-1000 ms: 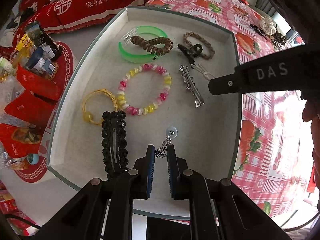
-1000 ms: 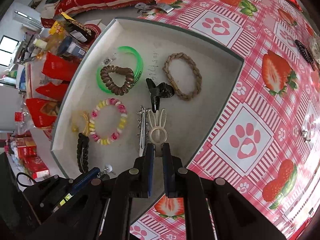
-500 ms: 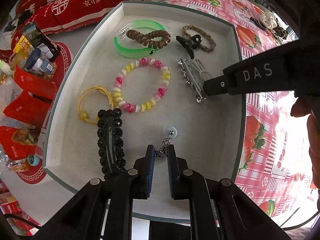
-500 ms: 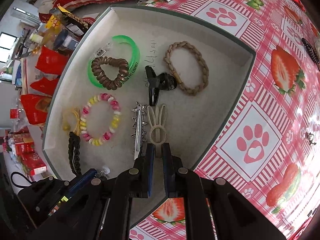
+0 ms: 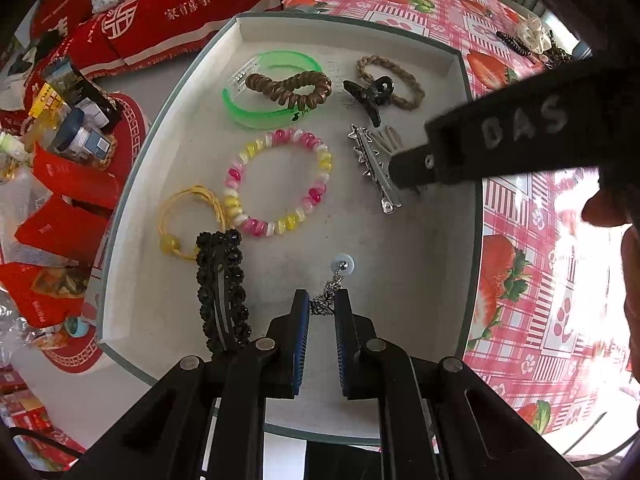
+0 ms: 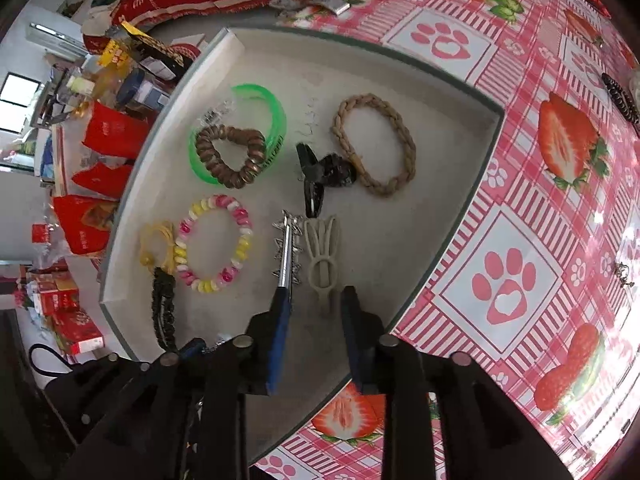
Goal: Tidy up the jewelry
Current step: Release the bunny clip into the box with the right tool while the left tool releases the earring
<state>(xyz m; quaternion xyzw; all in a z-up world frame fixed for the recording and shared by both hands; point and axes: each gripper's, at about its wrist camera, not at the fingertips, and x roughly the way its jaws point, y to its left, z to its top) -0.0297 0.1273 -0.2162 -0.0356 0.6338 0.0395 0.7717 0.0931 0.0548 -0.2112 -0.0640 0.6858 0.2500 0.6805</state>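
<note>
Two grippers hang nose-down over a shallow white tray (image 5: pixel 472 240) on a strawberry-print tablecloth (image 6: pixel 520 280). At the left of the left-wrist view a yellow cord loop (image 5: pixel 184 216) touches a black beaded hair clip (image 5: pixel 222 292); just right of them lies a pink, white and yellow bead bracelet (image 5: pixel 280 184), with a green bangle (image 5: pixel 272 112) and a brown coil hair tie (image 5: pixel 288 88) above it in the upper middle. At bottom centre the left gripper (image 5: pixel 322 312) stands narrow, its blue pads pinching a small dangling earring (image 5: pixel 338 280) whose pale round end rests on the tray floor. Further right sit a silver spiked clip (image 5: pixel 374 168), a black claw clip (image 5: pixel 372 94) and a braided tan band (image 5: pixel 396 80). In the right-wrist view, lower middle, the right gripper (image 6: pixel 316 308) is opening: a cream rabbit-shaped clip (image 6: pixel 322 256) lies flat between its fingertips, touched by neither, just right of the spiked clip.
</note>
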